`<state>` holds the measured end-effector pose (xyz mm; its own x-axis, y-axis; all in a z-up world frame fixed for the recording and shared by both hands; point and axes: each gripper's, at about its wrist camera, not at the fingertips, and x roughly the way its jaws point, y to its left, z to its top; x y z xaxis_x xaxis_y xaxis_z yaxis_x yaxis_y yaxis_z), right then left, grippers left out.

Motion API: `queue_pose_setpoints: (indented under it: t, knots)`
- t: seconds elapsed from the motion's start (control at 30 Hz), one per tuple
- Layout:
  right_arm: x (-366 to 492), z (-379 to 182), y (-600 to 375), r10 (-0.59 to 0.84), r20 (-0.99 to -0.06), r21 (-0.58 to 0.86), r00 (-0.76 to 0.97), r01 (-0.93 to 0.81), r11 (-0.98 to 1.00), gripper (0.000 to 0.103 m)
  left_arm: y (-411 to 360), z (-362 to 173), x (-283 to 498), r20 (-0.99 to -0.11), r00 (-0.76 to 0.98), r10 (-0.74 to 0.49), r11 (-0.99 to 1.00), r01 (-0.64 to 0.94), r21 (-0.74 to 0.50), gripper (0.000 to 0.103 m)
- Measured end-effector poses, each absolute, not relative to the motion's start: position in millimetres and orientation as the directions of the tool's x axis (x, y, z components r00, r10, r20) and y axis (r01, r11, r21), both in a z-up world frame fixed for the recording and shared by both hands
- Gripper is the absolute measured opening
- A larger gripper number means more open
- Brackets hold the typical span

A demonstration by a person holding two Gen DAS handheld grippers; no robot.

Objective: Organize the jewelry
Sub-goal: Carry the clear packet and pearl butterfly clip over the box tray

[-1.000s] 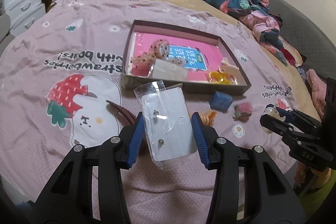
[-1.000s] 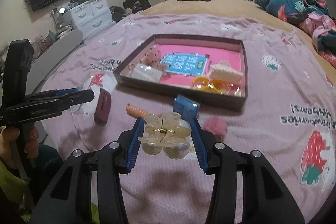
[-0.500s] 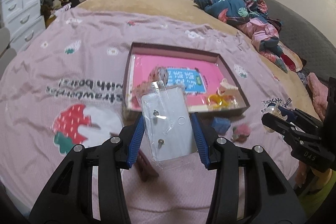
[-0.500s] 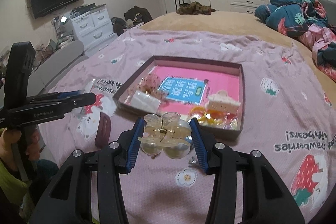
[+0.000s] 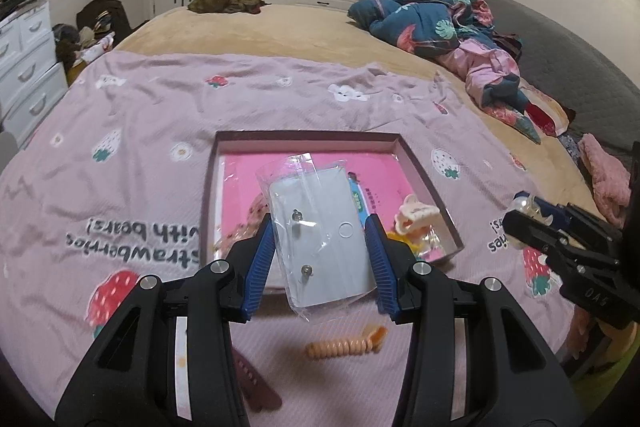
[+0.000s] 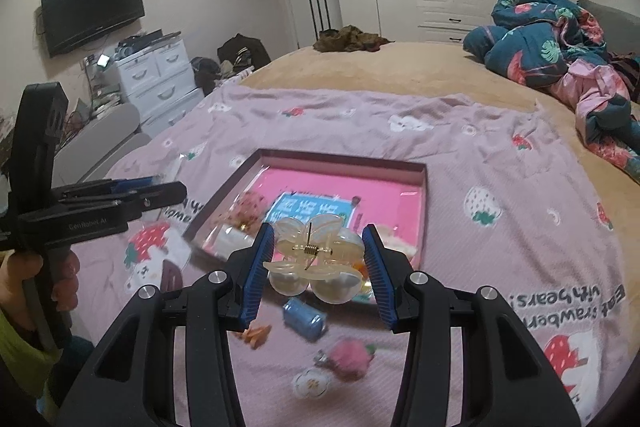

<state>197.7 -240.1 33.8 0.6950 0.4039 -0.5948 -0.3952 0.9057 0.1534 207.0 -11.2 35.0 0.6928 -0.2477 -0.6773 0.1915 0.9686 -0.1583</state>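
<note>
Far left in the right wrist view: a wall-mounted television (image 6: 93, 7), below it a white drawer unit (image 6: 158, 79), and a hand (image 6: 60, 283) around the black handle of the left gripper (image 6: 132, 201). In its own view, left gripper (image 5: 320, 247) closed from both sides on a clear plastic sleeve with an earring card (image 5: 322, 239), blue pads (image 5: 262, 259) pressing on the card's two long edges, card held up in the air in front of the shallow box (image 5: 280, 139). Under that gripper, on the pink strawberry blanket (image 5: 120, 131): a dark red clip (image 5: 256, 383) and, more to the right, an orange spiral hair tie (image 5: 340, 347). In the middle of the blanket, the open box with pink floor (image 6: 360, 187), inside it a blue printed card (image 6: 304, 209), a pink patterned scrunchie (image 6: 250, 205) near its left wall, and a pale claw clip (image 5: 416, 215) near its right wall. In the right wrist view, right gripper (image 6: 318, 263) narrow and clamped on a translucent cream butterfly claw clip (image 6: 314, 259), held above the near edge of the box. Below it on the blanket: a blue fabric piece (image 6: 306, 319), a pink fluffy clip (image 6: 352, 359), a small orange item (image 6: 254, 335), too blurred to identify. At far right on the bed, a bundle of dark blue floral bedding (image 6: 552, 43) with pink cloth beside it.
</note>
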Motion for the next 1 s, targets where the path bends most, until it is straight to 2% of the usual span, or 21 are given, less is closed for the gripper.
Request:
queue_pose_setpoints:
  t: [0.47, 1.0]
  knots:
    - [242, 36, -255, 0.348, -0.588, 0.128, 0.730, -0.341, 0.931, 0.044, -35, 21, 261, -0.707, 0.664, -0.244, 0.966, 0.230, -0.117, 0.037]
    - [271, -9, -248, 0.329, -0.660, 0.144, 0.676, -0.316, 0.938, 0.044, -44, -31, 311, -0.787, 0.572, -0.231, 0.966, 0.232, -0.115, 0.037]
